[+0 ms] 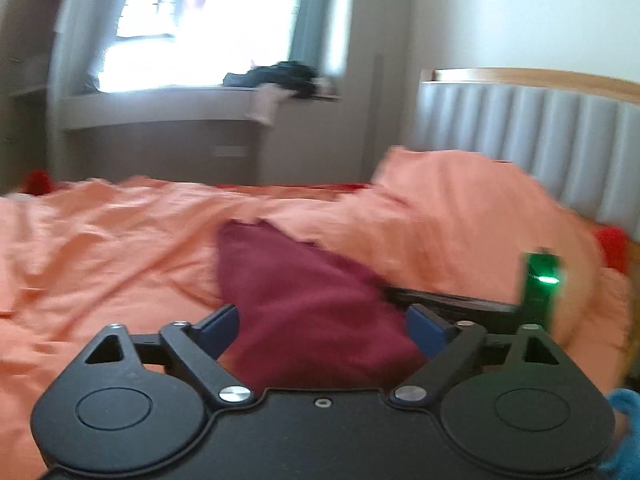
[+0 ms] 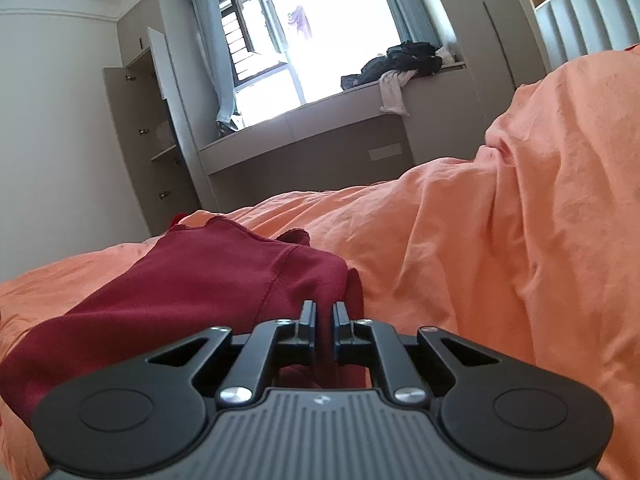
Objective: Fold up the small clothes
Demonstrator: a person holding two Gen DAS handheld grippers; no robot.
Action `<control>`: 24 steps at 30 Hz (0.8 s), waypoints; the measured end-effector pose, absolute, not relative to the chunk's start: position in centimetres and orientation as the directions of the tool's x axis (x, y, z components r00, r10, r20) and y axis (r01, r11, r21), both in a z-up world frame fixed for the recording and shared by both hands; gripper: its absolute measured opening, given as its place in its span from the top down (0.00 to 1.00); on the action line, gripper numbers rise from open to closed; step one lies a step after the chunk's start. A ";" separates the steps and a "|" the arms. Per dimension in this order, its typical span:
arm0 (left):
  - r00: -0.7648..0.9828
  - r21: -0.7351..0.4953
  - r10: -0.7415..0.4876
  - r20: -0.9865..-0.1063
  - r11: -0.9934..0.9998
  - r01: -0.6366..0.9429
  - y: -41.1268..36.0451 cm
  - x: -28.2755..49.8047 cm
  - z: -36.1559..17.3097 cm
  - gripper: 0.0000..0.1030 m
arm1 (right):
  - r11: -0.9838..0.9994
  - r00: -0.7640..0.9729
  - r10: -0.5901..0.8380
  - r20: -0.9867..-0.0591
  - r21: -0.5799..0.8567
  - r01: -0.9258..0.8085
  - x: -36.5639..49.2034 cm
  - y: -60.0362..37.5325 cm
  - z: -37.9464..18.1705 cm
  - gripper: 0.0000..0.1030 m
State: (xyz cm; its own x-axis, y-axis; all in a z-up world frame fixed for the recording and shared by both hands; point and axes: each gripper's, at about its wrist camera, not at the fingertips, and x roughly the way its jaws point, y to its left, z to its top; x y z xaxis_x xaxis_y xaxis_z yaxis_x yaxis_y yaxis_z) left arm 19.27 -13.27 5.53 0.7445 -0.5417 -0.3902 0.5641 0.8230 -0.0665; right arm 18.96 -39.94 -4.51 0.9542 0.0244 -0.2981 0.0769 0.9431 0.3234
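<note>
**While One Gripper Pinches, the Other Spreads Wide**

While the right gripper (image 2: 323, 316) pinches a fold of the dark red garment (image 2: 192, 280) between its nearly closed fingers, the left gripper (image 1: 322, 330) stands spread wide, its blue pads (image 1: 218, 326) apart on either side of the same cloth without pressing it. Whether the cloth brushes a pad, the blurred left view does not tell.

Spread on the bed, the garment lies on the rumpled orange sheet (image 2: 480, 240), which rises in a heap toward the padded grey headboard (image 1: 520, 136). In the left view the right gripper's body shows at the right edge with a green light (image 1: 546, 279).

Beyond the bed, a tall cupboard (image 2: 136, 136) stands with its door open; its shelves are too dim to tell what they hold. On the window ledge (image 2: 320, 104) rests a pile of dark clothes (image 2: 400, 62), with a pale piece hanging over its edge.
</note>
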 end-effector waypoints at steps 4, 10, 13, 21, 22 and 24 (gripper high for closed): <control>0.779 -0.116 -0.444 -0.442 0.890 0.441 -11.6 21.2 4.9 0.03 | 0.943 0.957 0.001 -0.289 0.318 0.094 18.0 -39.6 -4.1 0.52; 0.760 -0.218 -0.434 -0.484 0.901 0.376 -9.6 23.2 2.2 0.03 | 0.932 0.970 0.009 -0.243 0.355 0.080 14.6 -38.1 -3.4 0.12; 0.755 -0.248 -0.446 -0.481 0.895 0.371 -9.1 23.4 1.7 0.02 | 0.939 0.970 -0.001 -0.245 0.334 0.085 13.2 -37.0 -3.7 0.10; 0.768 -0.208 -0.421 -0.483 0.907 0.366 -9.9 22.9 0.7 0.00 | 0.947 0.948 -0.117 -0.297 0.253 0.196 11.5 -35.7 -6.9 0.00; 0.772 -0.204 -0.418 -0.478 0.908 0.366 -9.9 22.8 0.6 0.00 | 0.944 0.947 -0.128 -0.293 0.258 0.207 11.2 -35.8 -7.1 0.00; 0.775 -0.210 -0.420 -0.472 0.907 0.364 -9.9 22.6 0.5 0.00 | 0.941 0.947 -0.139 -0.290 0.260 0.218 11.0 -36.0 -7.3 0.00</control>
State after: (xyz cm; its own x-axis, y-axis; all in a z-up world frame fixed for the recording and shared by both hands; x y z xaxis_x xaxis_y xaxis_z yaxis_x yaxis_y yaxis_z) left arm 22.64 -9.86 0.48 0.7754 -0.4201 -0.4716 0.3640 0.9075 -0.2099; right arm 10.99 -35.97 -7.30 0.9469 -0.1395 -0.2897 0.2181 0.9406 0.2602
